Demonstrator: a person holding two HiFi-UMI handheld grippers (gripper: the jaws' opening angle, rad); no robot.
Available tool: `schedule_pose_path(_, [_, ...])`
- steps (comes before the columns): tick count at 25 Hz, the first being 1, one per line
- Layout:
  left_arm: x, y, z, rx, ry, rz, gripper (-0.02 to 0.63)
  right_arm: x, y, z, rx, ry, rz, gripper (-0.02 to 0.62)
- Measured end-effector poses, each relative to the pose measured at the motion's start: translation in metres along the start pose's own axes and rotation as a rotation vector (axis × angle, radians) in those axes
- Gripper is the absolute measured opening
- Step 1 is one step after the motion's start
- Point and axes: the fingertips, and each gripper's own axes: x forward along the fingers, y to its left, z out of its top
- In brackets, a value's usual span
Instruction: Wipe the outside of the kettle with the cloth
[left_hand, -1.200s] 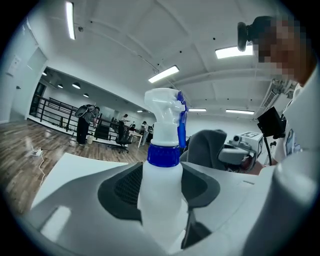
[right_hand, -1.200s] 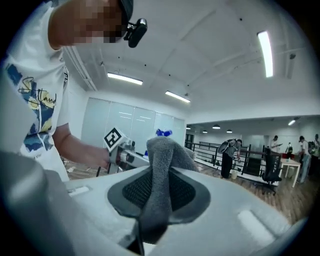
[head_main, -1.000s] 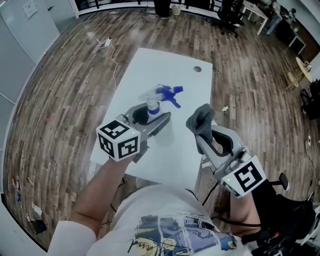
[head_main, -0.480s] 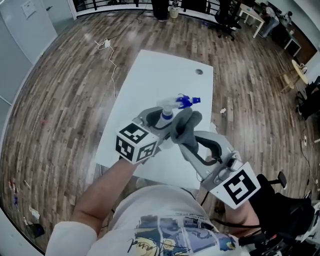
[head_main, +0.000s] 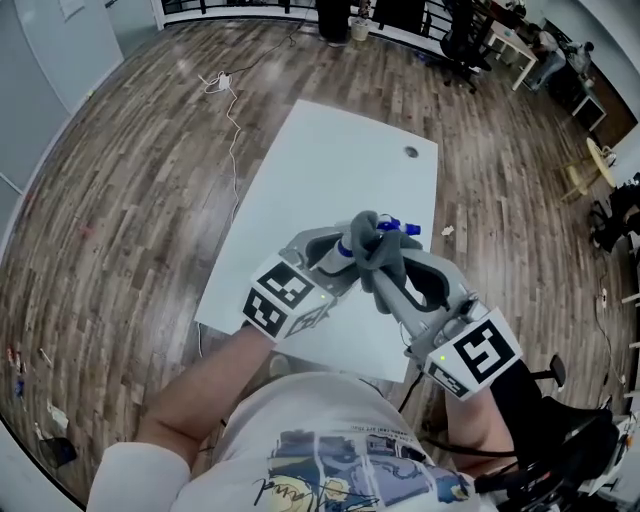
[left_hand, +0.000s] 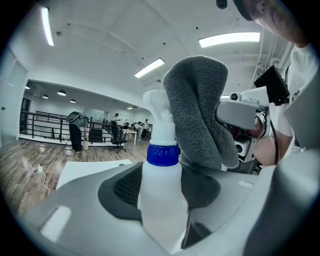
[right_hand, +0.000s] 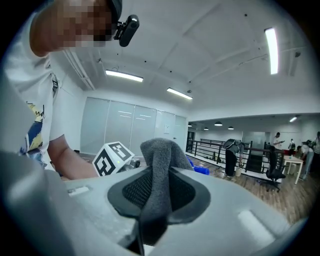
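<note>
Right gripper (right_hand: 159, 186) fills the bottom half, two pale grey plastic jaws with black ribbed pads, pinched tight on a fuzzy dark grey cloth (right_hand: 161, 152). The cloth sticks up out of the pads in a folded hump. Just behind it on the left is a white cube with black square markers (right_hand: 114, 158), with a bare forearm (right_hand: 70, 162) next to it. A bit of blue plastic (right_hand: 198, 169) peeks out right of the cloth; can't tell what it belongs to. Further back are frosted glass wall panels (right_hand: 127, 127), a black railing (right_hand: 212, 149), a black office chair (right_hand: 274, 170) and ceiling strip lights (right_hand: 124, 76).
</note>
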Motion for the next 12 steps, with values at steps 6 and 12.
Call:
schedule_pose_path(6, [-0.012, 0.014, -0.003, -0.032, -0.013, 0.007, 0.215, -0.004, -0.017, -0.001, 0.018, 0.000, -0.070, 0.075])
schedule_pose_path(12, [-0.011, 0.018, 0.000, -0.038, -0.023, 0.015, 0.213, -0.023, -0.050, -0.010, 0.045, 0.002, -0.159, 0.074])
